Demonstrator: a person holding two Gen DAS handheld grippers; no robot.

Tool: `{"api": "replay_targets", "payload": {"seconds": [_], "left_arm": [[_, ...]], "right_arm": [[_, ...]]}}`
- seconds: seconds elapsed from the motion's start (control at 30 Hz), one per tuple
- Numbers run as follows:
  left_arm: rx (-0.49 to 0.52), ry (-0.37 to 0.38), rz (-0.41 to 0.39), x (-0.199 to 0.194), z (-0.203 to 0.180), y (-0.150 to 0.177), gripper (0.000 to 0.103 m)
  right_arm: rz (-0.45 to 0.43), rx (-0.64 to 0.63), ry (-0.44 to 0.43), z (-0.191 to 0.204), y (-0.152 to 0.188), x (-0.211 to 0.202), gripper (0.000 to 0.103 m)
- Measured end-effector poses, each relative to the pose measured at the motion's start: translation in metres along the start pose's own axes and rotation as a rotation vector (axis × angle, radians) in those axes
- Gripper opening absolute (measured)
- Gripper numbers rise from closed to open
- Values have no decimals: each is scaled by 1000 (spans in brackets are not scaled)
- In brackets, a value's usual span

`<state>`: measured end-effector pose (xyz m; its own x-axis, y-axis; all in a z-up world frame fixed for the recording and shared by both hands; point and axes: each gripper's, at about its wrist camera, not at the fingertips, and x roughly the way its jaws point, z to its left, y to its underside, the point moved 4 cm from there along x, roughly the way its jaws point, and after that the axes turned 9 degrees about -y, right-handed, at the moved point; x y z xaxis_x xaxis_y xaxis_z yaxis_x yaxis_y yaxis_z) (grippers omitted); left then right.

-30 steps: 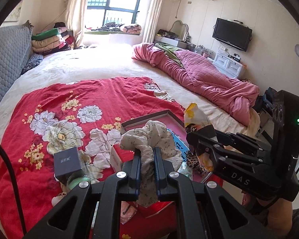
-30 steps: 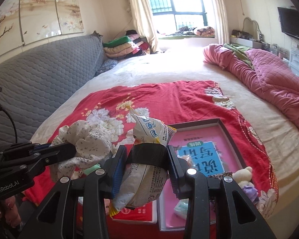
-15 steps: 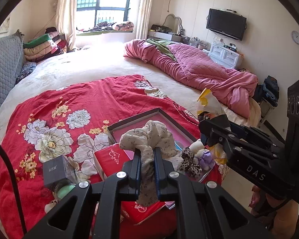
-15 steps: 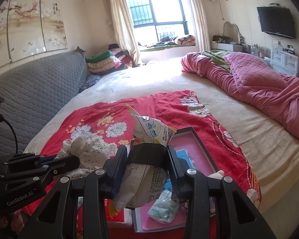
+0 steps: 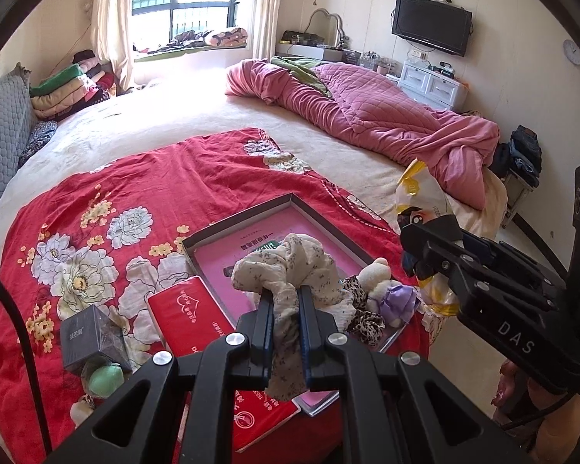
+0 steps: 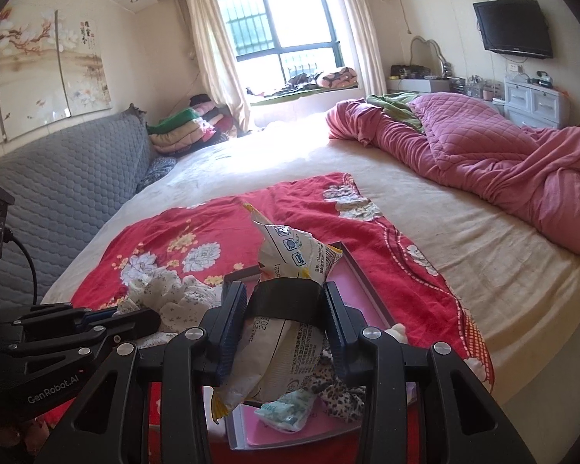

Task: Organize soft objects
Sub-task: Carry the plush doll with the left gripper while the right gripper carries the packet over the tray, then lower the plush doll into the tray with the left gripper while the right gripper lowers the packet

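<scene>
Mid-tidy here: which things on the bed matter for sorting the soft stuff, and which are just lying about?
Job: floral cloth in left gripper; snack bag in right gripper; tray; plush toy; leopard scrunchie.
Lying about: grey box; red packet; pink quilt.

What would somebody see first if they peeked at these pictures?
Probably the two black grippers up front: the left gripper pinches a crumpled flowery cloth, and the right gripper squeezes a crinkly white snack bag. Behind them a bright red flowered blanket covers the near part of the bed, with an open tray holding a plush toy on it.
</scene>
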<state>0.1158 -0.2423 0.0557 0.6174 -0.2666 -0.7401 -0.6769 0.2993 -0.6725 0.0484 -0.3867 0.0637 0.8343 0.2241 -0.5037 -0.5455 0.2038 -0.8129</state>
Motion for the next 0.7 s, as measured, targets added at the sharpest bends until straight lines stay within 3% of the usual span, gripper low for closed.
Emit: {"api": "replay_targets", "payload": {"seconds": [0.3,0.7], "left_arm": [[41,43,137,46,-23,11,11],[75,12,236,89,-34,28,11]], "right_arm": [[17,56,44,-33,11,4,41],[93,91,49,-51,32,30,41]]}}
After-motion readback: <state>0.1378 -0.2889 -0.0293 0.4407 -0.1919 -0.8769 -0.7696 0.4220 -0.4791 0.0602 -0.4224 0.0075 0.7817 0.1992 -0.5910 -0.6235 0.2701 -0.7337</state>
